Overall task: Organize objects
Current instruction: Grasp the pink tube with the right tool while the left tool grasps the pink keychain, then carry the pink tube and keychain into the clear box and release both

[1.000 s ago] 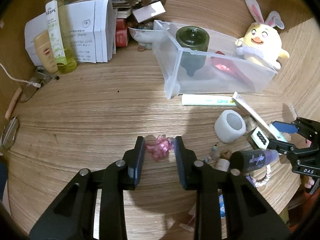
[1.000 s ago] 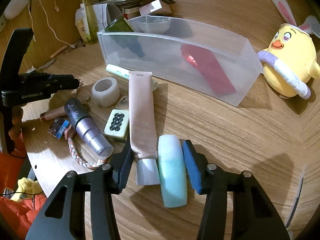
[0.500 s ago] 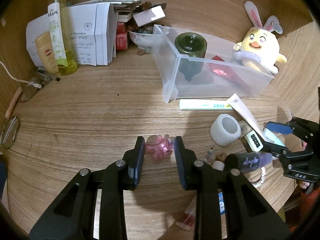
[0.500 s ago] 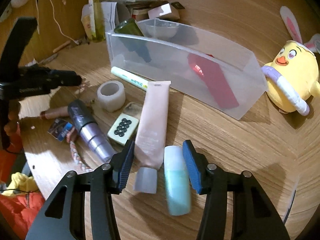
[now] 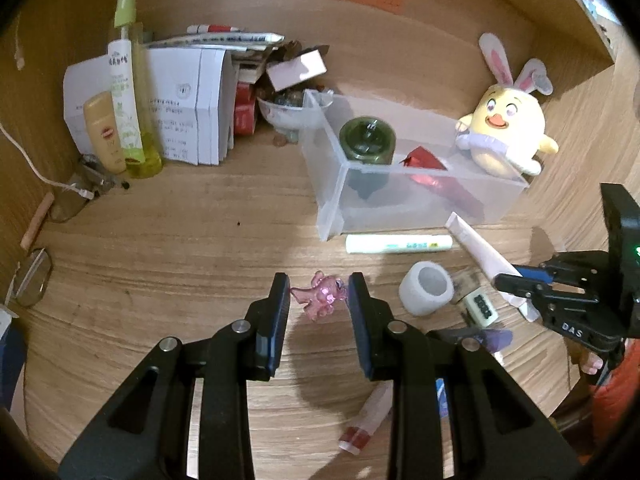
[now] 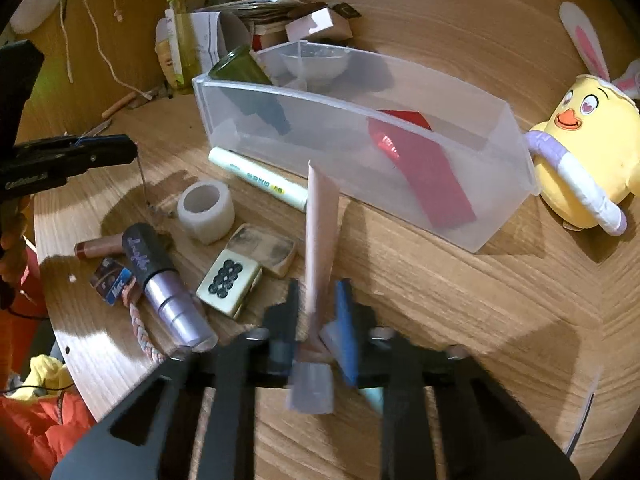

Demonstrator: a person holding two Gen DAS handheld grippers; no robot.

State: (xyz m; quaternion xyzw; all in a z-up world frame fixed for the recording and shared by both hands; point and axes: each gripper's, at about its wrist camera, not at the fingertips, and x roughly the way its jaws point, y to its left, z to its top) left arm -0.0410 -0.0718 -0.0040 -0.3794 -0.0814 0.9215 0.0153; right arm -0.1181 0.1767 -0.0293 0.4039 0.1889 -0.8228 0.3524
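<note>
My left gripper (image 5: 318, 278) is shut on a small translucent pink figurine (image 5: 320, 298) and holds it a little above the wooden table. My right gripper (image 6: 319, 286) has its jaws closing on a pale pink tube (image 6: 320, 216). Its pads pinch the tube near the cap, and the tube's flat end tilts up toward the clear plastic bin (image 6: 360, 148). A teal bottle (image 6: 370, 396) lies partly hidden under the right finger. In the left wrist view the right gripper (image 5: 508, 276) and the tube (image 5: 476, 244) are at the right.
The bin (image 5: 332, 200) holds a dark green jar (image 5: 366, 138) and a red pack (image 6: 420, 168). In front of it lie a white tape roll (image 5: 426, 288), a green-and-white tube (image 5: 400, 243), a mahjong tile (image 6: 228, 280) and a purple bottle (image 6: 160, 280). A plush chick (image 5: 508, 128) sits at the right, papers (image 5: 180, 112) at the back left.
The right jaws closed from wide apart onto the pink tube, and its far end tipped up off the table. The left gripper rose slightly with the pink figurine.
</note>
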